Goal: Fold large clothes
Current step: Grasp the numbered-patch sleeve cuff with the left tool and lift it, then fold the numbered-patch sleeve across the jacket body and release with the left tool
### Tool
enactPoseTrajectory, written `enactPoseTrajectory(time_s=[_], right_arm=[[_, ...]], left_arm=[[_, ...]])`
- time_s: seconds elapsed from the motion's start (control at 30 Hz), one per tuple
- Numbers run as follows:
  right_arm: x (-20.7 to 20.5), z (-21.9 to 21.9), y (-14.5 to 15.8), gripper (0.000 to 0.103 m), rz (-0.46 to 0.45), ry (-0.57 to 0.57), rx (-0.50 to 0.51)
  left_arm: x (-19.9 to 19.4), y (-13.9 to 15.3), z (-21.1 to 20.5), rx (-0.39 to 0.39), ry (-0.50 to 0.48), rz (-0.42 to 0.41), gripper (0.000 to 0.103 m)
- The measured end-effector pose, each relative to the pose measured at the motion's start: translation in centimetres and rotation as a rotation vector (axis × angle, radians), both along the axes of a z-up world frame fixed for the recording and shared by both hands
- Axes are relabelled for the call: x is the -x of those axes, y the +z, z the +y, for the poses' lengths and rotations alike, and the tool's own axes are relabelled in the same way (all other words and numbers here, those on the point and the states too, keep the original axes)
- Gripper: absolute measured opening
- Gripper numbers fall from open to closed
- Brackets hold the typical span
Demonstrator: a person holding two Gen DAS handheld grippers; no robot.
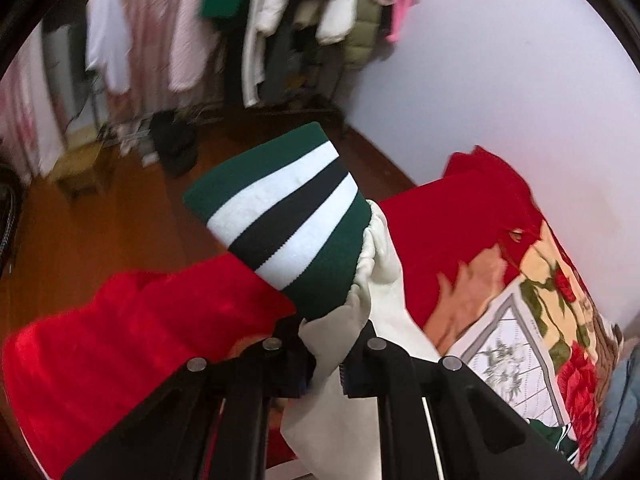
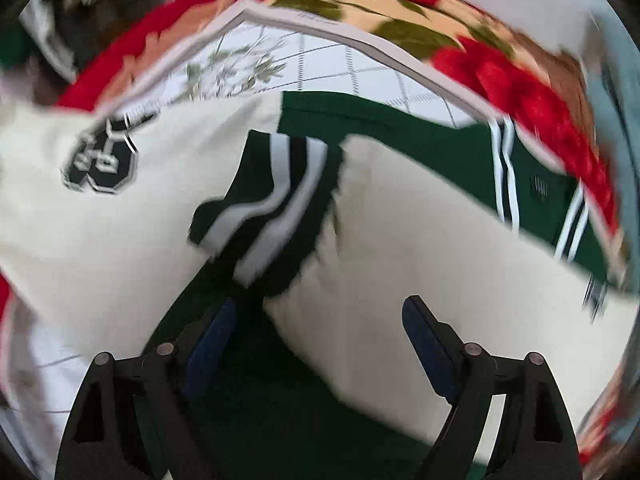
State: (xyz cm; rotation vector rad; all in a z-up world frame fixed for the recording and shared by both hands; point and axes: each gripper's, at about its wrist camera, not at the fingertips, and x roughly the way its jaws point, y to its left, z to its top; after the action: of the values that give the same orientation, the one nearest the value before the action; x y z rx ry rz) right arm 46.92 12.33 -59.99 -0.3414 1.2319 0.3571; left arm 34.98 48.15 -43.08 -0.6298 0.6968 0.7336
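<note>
The left tool (image 1: 328, 364) is clamped on the cream jacket sleeve (image 1: 384, 276), its green-and-white striped knit cuff (image 1: 288, 216) lifted toward twelve o'clock. The right tool (image 2: 316, 344) (jaws apart, gripping nothing) hangs over the cream-and-green varsity jacket (image 2: 400, 216) on the rose-patterned red blanket (image 2: 520, 92).
</note>
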Motion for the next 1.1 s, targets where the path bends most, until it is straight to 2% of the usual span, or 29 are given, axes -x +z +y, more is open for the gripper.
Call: enactPoseTrajectory(time_s=[0.03,0.1,0.17,0.23,0.3,0.37,0.4,0.43,0.47,0.5,0.57,0.63,0.73,0.8,1.03,1.1], right_arm=[[-0.5,0.8,-0.5,0.032,0.006,0.034,0.003],[-1.0,1.9,-0.8,0.03,0.01,0.035,0.033],[-0.4,2.7,0.0,0.027,0.011,0.071,0.007],[1.2,3.3,0.7,0.027,0.043,0.144,-0.047],[2.5,4.3,0.2,0.027,0.099,0.199,-0.051],[3.2,3.2,-0.1,0.033,0.128,0.167,-0.101],[3.0,2.0,0.0,0.045,0.147,0.122,-0.173],[2.6,0.5,0.3,0.078,0.183,0.064,-0.26],[2.2,-1.2,0.4,0.096,0.218,0.004,-0.338],[1.9,-3.5,0.8,0.103,0.242,-0.079,-0.436],[1.8,-7.8,1.6,0.103,0.256,-0.218,-0.559],[2.0,-12.3,2.2,0.103,0.237,-0.35,-0.603],[2.9,-19.7,2.3,0.103,0.199,-0.535,-0.612],[3.2,-23.7,1.5,0.103,0.197,-0.612,-0.608],[6.7,-35.7,-1.7,0.103,0.176,-0.806,-0.533],[7.9,-38.9,-2.1,0.103,0.172,-0.849,-0.535]], left_arm=[[-0.5,0.6,-0.4,-0.016,-0.022,-0.004,0.007],[-1.3,1.6,-1.3,-0.05,-0.053,-0.007,0.007],[-1.2,2.4,-1.9,-0.07,-0.077,-0.012,0.007],[-1.3,3.2,-2.5,-0.089,-0.096,-0.016,0.007],[-1.1,3.6,-3.3,-0.108,-0.11,-0.015,0.007],[-1.3,4.6,-4.7,-0.141,-0.13,-0.013,0.007],[-1.4,5.1,-5.6,-0.161,-0.143,-0.012,0.007],[-1.5,6.0,-6.9,-0.19,-0.166,-0.017,0.007],[-1.6,6.6,-8.0,-0.21,-0.184,-0.021,0.007],[-1.8,7.5,-9.6,-0.238,-0.211,-0.027,0.007],[-2.3,9.0,-12.8,-0.269,-0.274,-0.047,0.007],[-3.2,10.4,-16.6,-0.285,-0.357,-0.062,0.007],[-5.3,11.5,-24.8,-0.28,-0.529,-0.076,0.007],[-6.6,11.5,-29.8,-0.26,-0.623,-0.079,0.007],[-10.7,7.6,-52.1,-0.117,-0.993,-0.057,0.007],[-11.4,5.8,-57.0,-0.086,-1.058,-0.025,0.007]])
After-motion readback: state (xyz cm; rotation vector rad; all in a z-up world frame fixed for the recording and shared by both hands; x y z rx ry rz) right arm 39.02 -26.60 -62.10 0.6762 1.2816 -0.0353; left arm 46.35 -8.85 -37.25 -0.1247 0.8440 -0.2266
